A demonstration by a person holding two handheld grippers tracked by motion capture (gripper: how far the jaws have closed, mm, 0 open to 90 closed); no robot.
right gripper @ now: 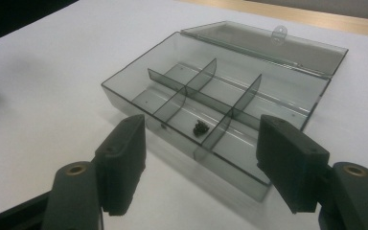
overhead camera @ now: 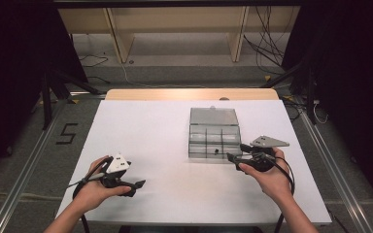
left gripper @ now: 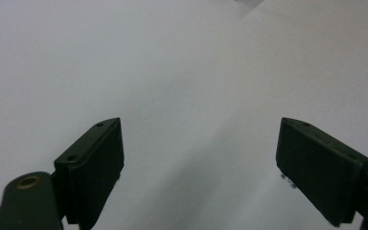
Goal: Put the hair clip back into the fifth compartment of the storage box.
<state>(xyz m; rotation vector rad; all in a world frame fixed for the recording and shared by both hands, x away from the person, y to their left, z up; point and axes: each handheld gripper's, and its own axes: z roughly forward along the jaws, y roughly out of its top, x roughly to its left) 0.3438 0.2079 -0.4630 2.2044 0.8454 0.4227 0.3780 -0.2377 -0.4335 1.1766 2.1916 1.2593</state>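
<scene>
A clear grey compartment box [overhead camera: 213,127] lies on the white table [overhead camera: 145,131], right of centre, its lid [overhead camera: 213,115] folded open toward the far side. A small black part [overhead camera: 215,151] rests in a near middle compartment; in the right gripper view the black part [right gripper: 200,128] sits inside the box [right gripper: 230,81]. My right gripper [overhead camera: 238,152] is held just off the box's near right corner and is open, with nothing between its jaws [right gripper: 201,163]. My left gripper [overhead camera: 135,187] is near the front left of the table. It is open over bare tabletop [left gripper: 199,163].
A wooden strip [overhead camera: 189,93] runs along the table's far edge. Beyond it stand a wooden shelf frame [overhead camera: 175,29] and loose cables [overhead camera: 267,43] on the floor. A "5" mark [overhead camera: 67,133] is on the floor at the left.
</scene>
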